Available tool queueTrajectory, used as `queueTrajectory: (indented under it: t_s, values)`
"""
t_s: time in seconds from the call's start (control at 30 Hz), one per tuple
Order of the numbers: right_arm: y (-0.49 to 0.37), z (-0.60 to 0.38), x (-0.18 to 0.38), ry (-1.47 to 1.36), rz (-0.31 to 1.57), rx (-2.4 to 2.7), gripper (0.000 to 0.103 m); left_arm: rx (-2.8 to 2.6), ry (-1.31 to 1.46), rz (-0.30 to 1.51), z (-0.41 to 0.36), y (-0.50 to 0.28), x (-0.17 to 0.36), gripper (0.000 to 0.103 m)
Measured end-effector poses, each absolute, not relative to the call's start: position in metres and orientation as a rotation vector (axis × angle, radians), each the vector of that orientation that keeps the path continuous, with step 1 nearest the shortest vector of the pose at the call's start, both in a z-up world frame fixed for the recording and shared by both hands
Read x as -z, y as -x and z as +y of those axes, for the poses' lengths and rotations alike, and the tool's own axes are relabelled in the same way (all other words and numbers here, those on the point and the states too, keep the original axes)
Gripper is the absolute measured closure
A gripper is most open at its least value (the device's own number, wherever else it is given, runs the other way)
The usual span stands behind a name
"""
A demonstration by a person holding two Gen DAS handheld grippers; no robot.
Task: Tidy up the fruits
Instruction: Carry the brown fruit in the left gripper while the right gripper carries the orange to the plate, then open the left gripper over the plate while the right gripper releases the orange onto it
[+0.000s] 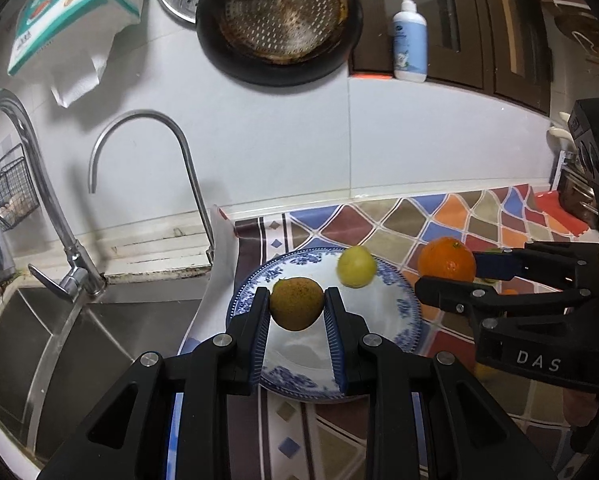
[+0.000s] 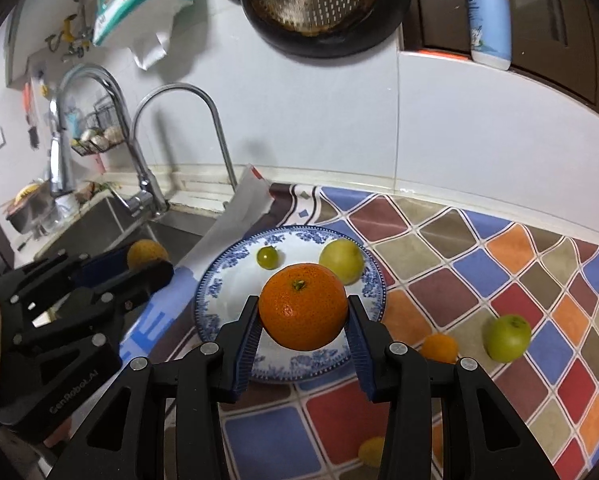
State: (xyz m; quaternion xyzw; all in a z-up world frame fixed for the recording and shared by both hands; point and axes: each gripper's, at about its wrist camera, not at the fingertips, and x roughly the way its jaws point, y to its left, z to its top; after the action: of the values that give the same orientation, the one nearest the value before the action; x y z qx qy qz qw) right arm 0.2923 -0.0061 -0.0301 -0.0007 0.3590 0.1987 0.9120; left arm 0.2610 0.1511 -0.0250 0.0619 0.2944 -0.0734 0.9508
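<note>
Left tool (image 1: 297, 312): black plastic arms with metal rivets, ribbed blue pads, pinching a brown fruit (image 1: 296, 303) that is rough, speckled, roundish and tapering a little at the bottom. It is hanging above the near left part of the plate (image 1: 407, 308), not touching it.

Right tool (image 2: 302, 318): same build, squeezing an orange (image 2: 302, 306) from both sides. The peel is bright, dimpled and glossy, with a small green stem scar facing up. It is hovering over the near middle of the plate.

The plate is round glazed white china with a blue flower band on the rim, sitting on the desk (image 2: 499, 264), which is covered by a smooth cloth printed in diamond patches of red, blue, orange and olive with white lines.

Lying on the plate: a pale yellow-green round fruit (image 2: 341, 260) at the far right, smooth-skinned, and a small dark green ball-shaped fruit (image 2: 267, 257) at the far left.

Lying on the cloth to the right of the plate: a green apple (image 2: 506, 338), a small orange fruit (image 2: 439, 348) just beside the right tool's arm, and a yellow fruit (image 2: 371, 452) near the bottom edge, partly hidden.

To the left, a steel sink (image 1: 59, 340) with two curved shiny taps (image 1: 171, 136). On the white tiled wall, a dark pan (image 1: 279, 24) holding a perforated metal disc is hanging.
</note>
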Motion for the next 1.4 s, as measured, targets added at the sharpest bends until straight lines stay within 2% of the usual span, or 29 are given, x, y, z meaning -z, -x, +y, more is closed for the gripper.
queueTrajectory:
  t_s: [0.67,1.1,1.3,1.4]
  values:
    - [-0.372,0.023,0.097,0.012,0.930,-0.378,0.060,0.177,-0.170,0.794,0.162,-0.356,0.099,0.075]
    - [-0.389,0.021,0.115,-0.015,0.986,-0.354,0.060,0.199,-0.173,0.841,0.158,-0.375,0.116,0.075]
    - [-0.389,0.020,0.114,-0.017,0.982,-0.354,0.057,0.187,-0.158,0.833,0.161,-0.371,0.108,0.071]
    - [-0.385,0.018,0.108,-0.024,0.967,-0.356,0.057,0.178,-0.142,0.815,0.163,-0.364,0.099,0.063]
